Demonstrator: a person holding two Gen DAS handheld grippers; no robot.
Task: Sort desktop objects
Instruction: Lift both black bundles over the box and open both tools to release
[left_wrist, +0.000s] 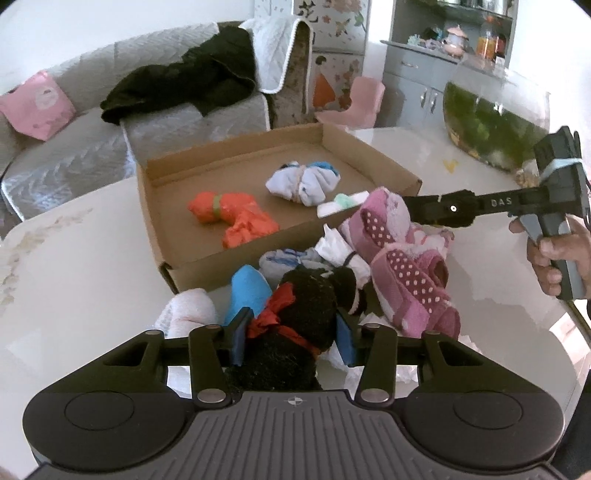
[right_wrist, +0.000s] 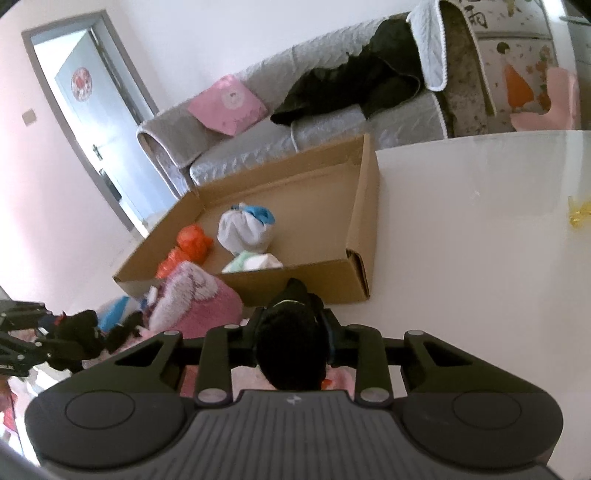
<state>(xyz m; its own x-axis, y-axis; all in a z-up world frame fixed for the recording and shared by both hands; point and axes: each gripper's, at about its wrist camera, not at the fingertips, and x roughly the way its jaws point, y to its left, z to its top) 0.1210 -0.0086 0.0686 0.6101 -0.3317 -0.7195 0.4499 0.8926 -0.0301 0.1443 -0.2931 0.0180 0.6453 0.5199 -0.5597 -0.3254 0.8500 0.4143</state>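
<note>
- Gripping a black fuzzy bundle (left_wrist: 295, 317) tied with a red ribbon (left_wrist: 273, 321), the left gripper (left_wrist: 293, 336) sits at the bottom centre of the left wrist view; its blue pads (left_wrist: 242, 334) press on both sides of the bundle.
- Clamped in the right gripper (right_wrist: 290, 332), at the lower centre of the right wrist view, is a second black bundle (right_wrist: 290, 332); the jaws stand close together against its sides.
- In the left wrist view the right gripper (left_wrist: 436, 210) enters from the right edge, held by a hand (left_wrist: 550, 254), with its tips over the pile.
- The pile lies on the white table (left_wrist: 81, 258) just in front of the box, in the centre of the left wrist view. It holds pink socks (left_wrist: 406, 273) with white dots, a blue roll (left_wrist: 247, 295), a white roll (left_wrist: 190, 308) and a white and blue bundle (left_wrist: 288, 258).
- A shallow cardboard box (left_wrist: 184, 266) stands behind the pile, upper centre of the left wrist view, at the far table edge.
- Inside the box lie an orange bundle (left_wrist: 232, 218) at the left, a white bundle with blue trim (left_wrist: 301, 182) in the middle, and a white and green item (left_wrist: 343, 205) by the near wall.
- In the right wrist view the same box (right_wrist: 295, 284) fills the centre, with the three items near its left end.
- A glass fish bowl (left_wrist: 491, 122) with green plants stands on the table at the upper right of the left wrist view.
- A grey sofa (left_wrist: 74, 147) with a pink cushion (left_wrist: 35, 105) and a black garment (left_wrist: 184, 85) occupies the upper left, beyond the table.
</note>
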